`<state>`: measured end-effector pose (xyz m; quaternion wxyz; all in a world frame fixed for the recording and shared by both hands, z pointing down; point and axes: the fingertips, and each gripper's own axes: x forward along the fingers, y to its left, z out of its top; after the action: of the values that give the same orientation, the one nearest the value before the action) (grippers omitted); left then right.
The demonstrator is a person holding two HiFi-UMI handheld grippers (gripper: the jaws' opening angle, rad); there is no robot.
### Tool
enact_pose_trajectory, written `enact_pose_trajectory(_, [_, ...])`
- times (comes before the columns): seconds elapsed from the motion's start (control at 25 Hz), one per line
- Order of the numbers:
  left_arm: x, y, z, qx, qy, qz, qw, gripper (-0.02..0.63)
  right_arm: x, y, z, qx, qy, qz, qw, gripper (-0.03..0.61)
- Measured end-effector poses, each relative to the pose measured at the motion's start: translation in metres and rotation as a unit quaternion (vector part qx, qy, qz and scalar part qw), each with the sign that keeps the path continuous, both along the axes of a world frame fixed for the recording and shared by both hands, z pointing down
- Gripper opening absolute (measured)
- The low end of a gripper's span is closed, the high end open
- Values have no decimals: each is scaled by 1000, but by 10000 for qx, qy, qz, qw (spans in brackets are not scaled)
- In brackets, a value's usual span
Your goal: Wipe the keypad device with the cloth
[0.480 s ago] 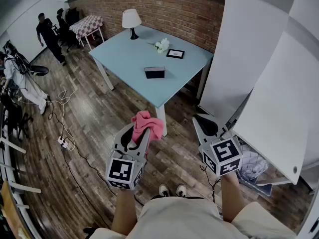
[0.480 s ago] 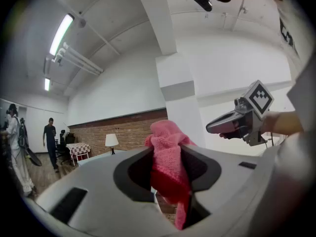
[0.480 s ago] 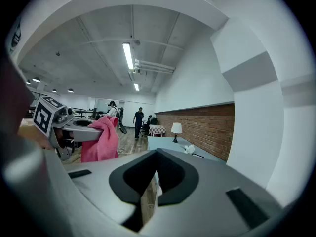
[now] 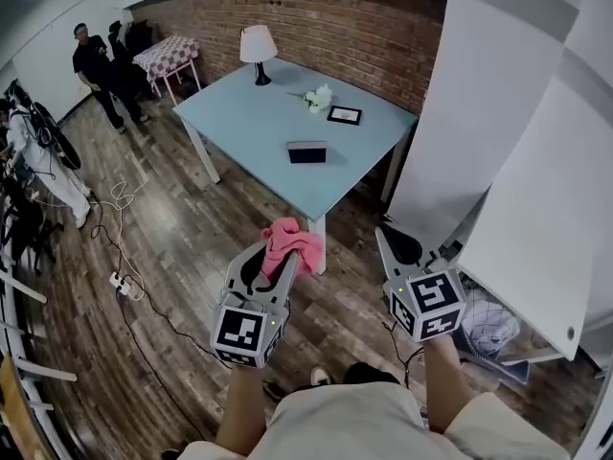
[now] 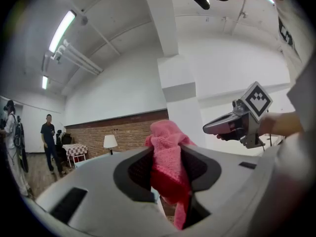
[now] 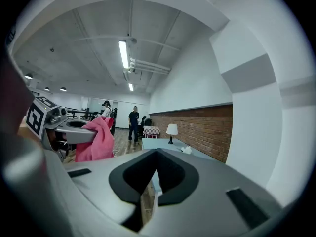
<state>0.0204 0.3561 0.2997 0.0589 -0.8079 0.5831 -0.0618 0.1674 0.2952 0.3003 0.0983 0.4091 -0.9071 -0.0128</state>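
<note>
A light blue desk [image 4: 251,113] is standing in the upper middle of the head view, carrying a white-shaded lamp [image 4: 258,50] at its far corner, a small bunch of white flowers [image 4: 316,97], a dark picture frame [image 4: 344,115] and, nearer the front edge, the dark keypad device [image 4: 306,151], which is lying well apart from both grippers. A brick wall [image 4: 335,22] is running behind the desk, a big white panel [image 4: 536,218] is filling the right side, and cables [image 4: 120,257] are trailing over the wooden floor at the left. In the upper left, people [image 4: 96,65] are standing beside a checkered table [image 4: 168,54]. Both forearms are reaching forward and low over the floor, short of the desk. The left gripper [image 4: 278,254] is clamping the pink cloth [image 4: 290,241], which is bunching up above its jaws. The right gripper [image 4: 388,242] is pressing its jaws together on nothing. Each marker cube is showing a black-and-white square pattern.
</note>
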Motion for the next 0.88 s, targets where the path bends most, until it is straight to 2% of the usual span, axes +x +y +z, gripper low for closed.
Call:
enact_pose_trajectory(0.44, [-36, -25, 13, -98, 45, 43, 9999, 170, -27, -26, 12, -212, -96, 203, 9995, 12])
enact_pose_trajectory(0.68, [-54, -71, 18, -120, 34, -10, 9999, 170, -46, -73, 19, -256, -125, 125, 9995, 12])
enact_pose_trajectory(0.88, [-68, -128, 17, -91, -5, -106, 9999, 170, -62, -132, 20, -244, -136, -5, 9996, 12])
